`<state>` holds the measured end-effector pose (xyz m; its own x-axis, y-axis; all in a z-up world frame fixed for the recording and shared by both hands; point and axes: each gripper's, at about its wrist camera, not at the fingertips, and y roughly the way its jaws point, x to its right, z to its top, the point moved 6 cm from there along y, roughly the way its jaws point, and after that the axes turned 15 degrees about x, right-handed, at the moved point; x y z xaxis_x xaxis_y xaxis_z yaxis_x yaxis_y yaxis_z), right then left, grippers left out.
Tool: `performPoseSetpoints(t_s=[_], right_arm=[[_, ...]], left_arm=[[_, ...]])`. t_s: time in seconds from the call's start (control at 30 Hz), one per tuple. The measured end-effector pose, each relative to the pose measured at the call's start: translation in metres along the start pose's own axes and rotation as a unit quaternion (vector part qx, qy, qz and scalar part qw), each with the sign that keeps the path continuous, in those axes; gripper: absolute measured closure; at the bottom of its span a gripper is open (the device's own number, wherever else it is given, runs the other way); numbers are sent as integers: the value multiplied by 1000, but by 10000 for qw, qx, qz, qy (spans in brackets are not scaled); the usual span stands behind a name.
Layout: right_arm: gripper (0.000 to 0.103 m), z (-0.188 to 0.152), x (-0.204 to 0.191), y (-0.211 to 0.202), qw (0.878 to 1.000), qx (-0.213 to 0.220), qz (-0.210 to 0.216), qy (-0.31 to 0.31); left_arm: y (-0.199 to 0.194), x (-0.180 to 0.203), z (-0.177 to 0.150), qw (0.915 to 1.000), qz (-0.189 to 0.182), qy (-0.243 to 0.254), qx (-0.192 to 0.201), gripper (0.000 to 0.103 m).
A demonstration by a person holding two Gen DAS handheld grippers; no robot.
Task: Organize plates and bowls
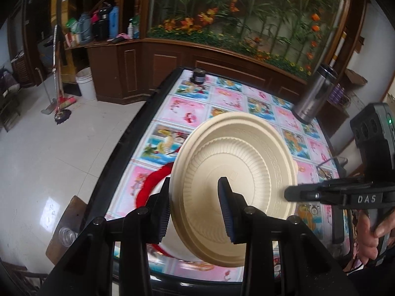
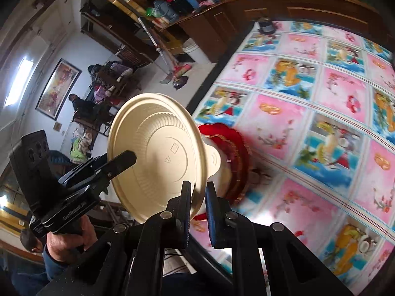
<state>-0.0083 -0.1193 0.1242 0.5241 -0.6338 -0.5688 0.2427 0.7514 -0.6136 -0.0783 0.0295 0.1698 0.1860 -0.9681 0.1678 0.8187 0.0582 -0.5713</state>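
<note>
Left wrist view: a cream bowl point(image 1: 237, 172), matte, round, with a fluted inner wall and a broad flat rim, is tilted on edge above the desk point(image 1: 222, 93). The left hand-held gripper point(image 1: 195, 212) is clamped on the bowl's rim, one ribbed blue pad outside the bowl, the other inside. From the right, the black finger of the right hand-held gripper point(image 1: 291, 193) reaches onto the opposite rim; a hand point(image 1: 372, 236) holds its handle. Under the bowl lies a glossy plate point(image 1: 153, 180) with a red scalloped border. The desk wears a shiny cloth of pink and blue picture squares. A steel tumbler point(image 1: 313, 93) stands at the far right, and a small dark jar point(image 1: 198, 75) at the far edge.

Right wrist view: the bowl point(image 2: 158, 155) shows its smooth underside with moulded marks and a small rounded tab. The right hand-held gripper point(image 2: 198, 207) is nearly closed, pinching the rim's lower edge between blue pads. The left hand-held gripper point(image 2: 121, 164) grips the rim on the left. The plate point(image 2: 229, 148) lies just behind, blurred, on the desk point(image 2: 321, 113).
</note>
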Motion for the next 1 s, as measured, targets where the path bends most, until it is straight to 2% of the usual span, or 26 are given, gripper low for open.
performPoseSetpoints(t_s=[0.23,0.6,1.0], right_arm=[[90,-18,-15,30,9987,-445,145,217],[90,-50,3,65,9902,-1043,29,929],[90,-50,15,60,9868,-1002,-123,1265]], left_arm=[[3,-28,-15,9996,141,-149,-202,69],[33,-47,-54,9963,200,-263,-794,69],[55,-40,-55,9953,28,-123,-965,69]])
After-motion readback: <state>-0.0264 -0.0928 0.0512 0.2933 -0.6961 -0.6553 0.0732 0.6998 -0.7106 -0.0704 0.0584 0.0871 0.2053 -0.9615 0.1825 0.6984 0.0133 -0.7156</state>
